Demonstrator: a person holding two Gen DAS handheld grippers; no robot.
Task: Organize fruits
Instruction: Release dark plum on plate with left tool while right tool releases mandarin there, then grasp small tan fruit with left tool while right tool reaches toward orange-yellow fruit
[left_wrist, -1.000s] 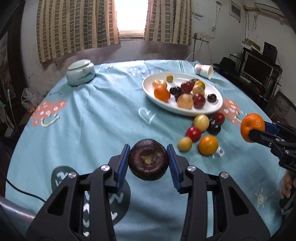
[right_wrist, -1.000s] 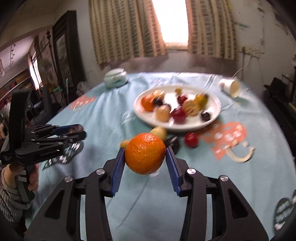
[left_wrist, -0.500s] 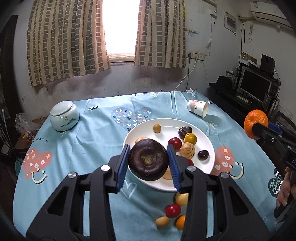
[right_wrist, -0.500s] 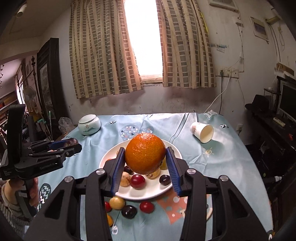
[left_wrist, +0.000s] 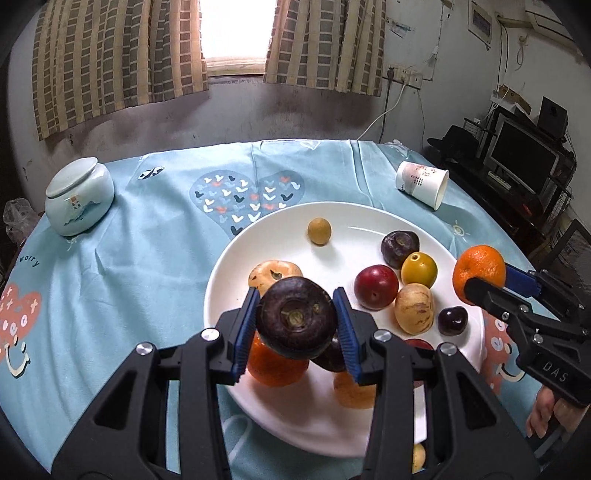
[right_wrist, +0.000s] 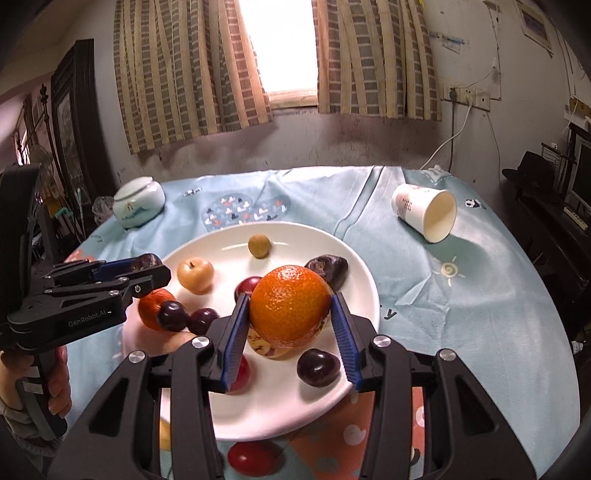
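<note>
My left gripper (left_wrist: 295, 325) is shut on a dark purple round fruit (left_wrist: 295, 319) and holds it above the near left part of the white plate (left_wrist: 288, 218). My right gripper (right_wrist: 290, 325) is shut on an orange (right_wrist: 290, 306) above the plate (right_wrist: 354, 258); it shows at the plate's right rim in the left wrist view (left_wrist: 479, 271). The plate holds several fruits: an orange (left_wrist: 275, 369), a red plum (left_wrist: 376, 286), a yellow fruit (left_wrist: 419, 269), a small tan ball (left_wrist: 319, 230). A red fruit (right_wrist: 251, 458) lies on the cloth below the plate.
A pale ceramic jar (left_wrist: 78, 201) stands at the far left of the blue tablecloth (left_wrist: 129, 277). A paper cup (left_wrist: 421, 184) lies on its side at the far right. A desk with a monitor (left_wrist: 524, 157) stands beyond the table's right edge.
Both grippers have moved forward and down over the plate with their fruits, from raised positions. The plate looks much closer in both views.
</note>
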